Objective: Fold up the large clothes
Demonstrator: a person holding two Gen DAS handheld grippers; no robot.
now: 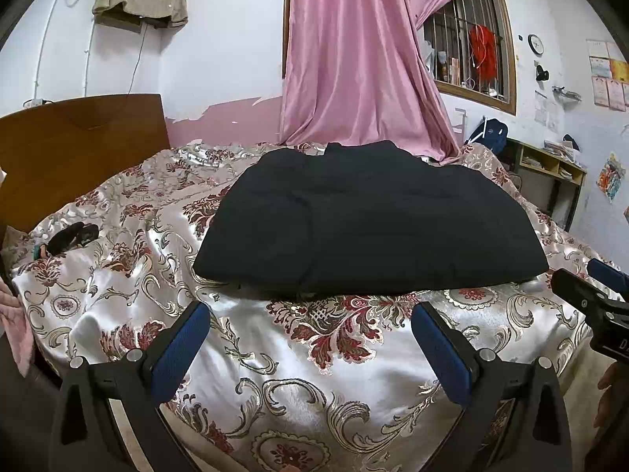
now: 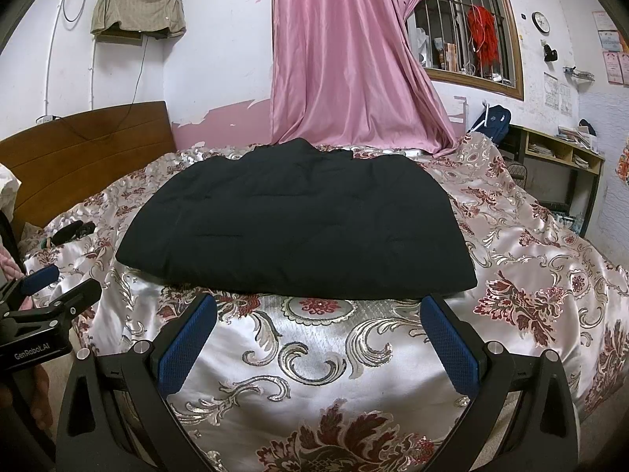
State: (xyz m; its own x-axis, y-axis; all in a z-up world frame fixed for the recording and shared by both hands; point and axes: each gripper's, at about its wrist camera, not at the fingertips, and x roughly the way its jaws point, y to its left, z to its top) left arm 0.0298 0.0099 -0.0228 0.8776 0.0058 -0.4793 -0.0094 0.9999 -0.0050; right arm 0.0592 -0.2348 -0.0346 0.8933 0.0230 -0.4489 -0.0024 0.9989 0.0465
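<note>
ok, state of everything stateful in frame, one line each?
Black garment: folded, flat on the bedspread, not gripped.
Left tongs: open, short of the garment's near edge.
Right tongs: open, at the near edge, holding nothing.
Curtain: drawn aside, window bars exposed.

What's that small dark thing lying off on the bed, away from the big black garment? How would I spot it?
Start at the wooden headboard and come down to the flowered bedspread just below it. There, left of the big black garment, lies a small dark bundle. It is far smaller, crumpled rather than folded flat, and lies alone near the bed's edge.
</note>
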